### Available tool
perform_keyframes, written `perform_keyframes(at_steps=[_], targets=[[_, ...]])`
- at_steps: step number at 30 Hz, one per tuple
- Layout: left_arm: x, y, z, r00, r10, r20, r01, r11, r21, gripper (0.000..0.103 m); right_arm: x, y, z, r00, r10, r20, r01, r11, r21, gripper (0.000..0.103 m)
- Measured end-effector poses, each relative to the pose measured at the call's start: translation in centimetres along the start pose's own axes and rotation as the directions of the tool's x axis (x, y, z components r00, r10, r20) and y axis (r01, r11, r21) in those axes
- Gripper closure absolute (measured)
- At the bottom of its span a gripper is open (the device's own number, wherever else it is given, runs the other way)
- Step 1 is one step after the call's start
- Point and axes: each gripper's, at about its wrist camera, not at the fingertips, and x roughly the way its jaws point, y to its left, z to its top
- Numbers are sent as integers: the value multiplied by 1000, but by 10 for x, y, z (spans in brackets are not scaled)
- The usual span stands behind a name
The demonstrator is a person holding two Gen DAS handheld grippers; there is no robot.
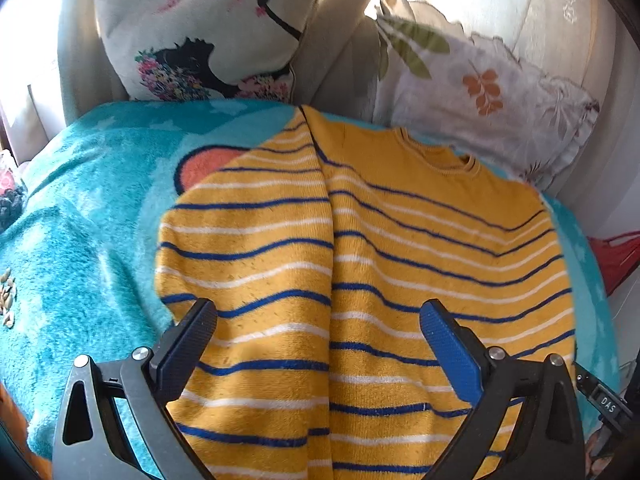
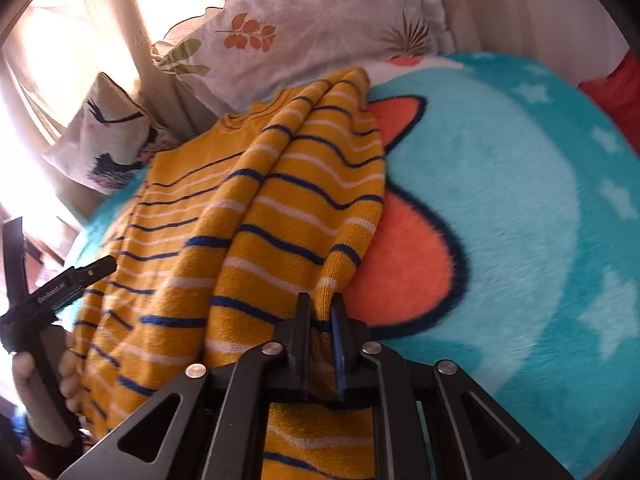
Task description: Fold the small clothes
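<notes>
The striped sweater [image 1: 360,264] is soft, light knit that will sag and bunch, so I judge its edges and hems the best places to take hold. It lies spread on the blue blanket [image 1: 92,216], collar toward the pillows. My right claw [image 2: 320,312] is clamped on a gathered sleeve edge. My left claw [image 1: 316,344] hovers over the sweater's lower part, jaws apart.
</notes>
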Motion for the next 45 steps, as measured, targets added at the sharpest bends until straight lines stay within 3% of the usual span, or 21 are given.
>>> perform_keyframes(at_steps=[5, 6, 9, 10, 11, 12, 14, 15, 16, 21, 23, 24, 25, 26, 30, 33, 36, 38, 40, 42, 45], targets=[[-28, 29, 20, 997, 38, 70, -34, 998, -50, 2, -45, -38, 25, 984, -136, 117, 128, 989, 71, 95], [-28, 35, 22, 997, 47, 69, -42, 997, -61, 2, -54, -50, 32, 964, -212, 159, 201, 976, 82, 95], [-14, 59, 23, 997, 69, 34, -65, 992, -104, 2, -68, -75, 46, 840, -499, 211, 488, 866, 104, 95], [-8, 65, 21, 997, 73, 14, -71, 991, -117, 2, -68, -81, 47, 820, -537, 200, 525, 844, 111, 93], [-3, 72, 17, 997, 73, -3, -73, 989, -127, 2, -69, -87, 47, 823, -539, 180, 523, 842, 134, 91], [3, 78, 15, 997, 75, -19, -77, 988, -135, 2, -73, -92, 45, 843, -508, 178, 483, 860, 166, 89], [16, 87, 12, 995, 86, -51, -92, 985, -145, 2, -76, -94, 40, 868, -460, 186, 425, 883, 199, 75], [23, 91, 11, 994, 90, -63, -98, 984, -148, 2, -76, -92, 36, 873, -449, 191, 412, 888, 203, 62], [30, 93, 11, 993, 91, -73, -101, 984, -149, 2, -75, -89, 34, 874, -443, 198, 405, 891, 204, 59], [59, 90, 14, 989, 87, -118, -101, 988, -119, 4, -69, -70, 27, 888, -410, 209, 376, 908, 184, 59], [57, 83, 18, 990, 99, -100, -107, 992, -73, 59, -66, -63, 26, 890, -402, 217, 370, 913, 171, 58], [60, 85, 21, 986, 97, -134, -107, 992, -74, 94, -66, -62, 27, 887, -403, 225, 372, 913, 167, 58], [61, 91, 26, 986, 79, -147, -96, 989, -109, 97, -67, -58, 28, 882, -407, 238, 375, 912, 166, 58], [61, 100, 33, 986, 68, -150, -90, 986, -141, 97, -69, -55, 30, 876, -411, 253, 377, 910, 172, 58], [53, 130, 61, 965, 244, -92, -256, 953, -161, 98, -79, -43, 32, 868, -389, 308, 351, 920, 173, 58], [52, 151, 75, 951, 298, -79, -308, 933, -189, 97, -71, -28, 32, 876, -375, 303, 354, 927, 125, 58], [47, 160, 76, 953, 294, -74, -303, 932, -198, 96, -52, -13, 26, 924, -297, 242, 294, 954, 52, 54], [34, 158, 69, 957, 284, -53, -289, 938, -193, 96, -36, -3, 17, 969, -193, 156, 195, 981, 1, 49], [19, 152, 62, 973, 229, -39, -232, 954, -191, 93, -22, 6, 5, 996, -68, 58, 70, 997, -34, 49], [2, 144, 53, 984, 179, -13, -178, 966, -186, 84, -9, 16, -10, 999, 6, -38, -8, 998, -69, 49], [-26, 130, 36, 989, 146, 34, -138, 975, -172, 63, 2, 34, -33, 994, -10, -106, -6, 988, -152, 48]])
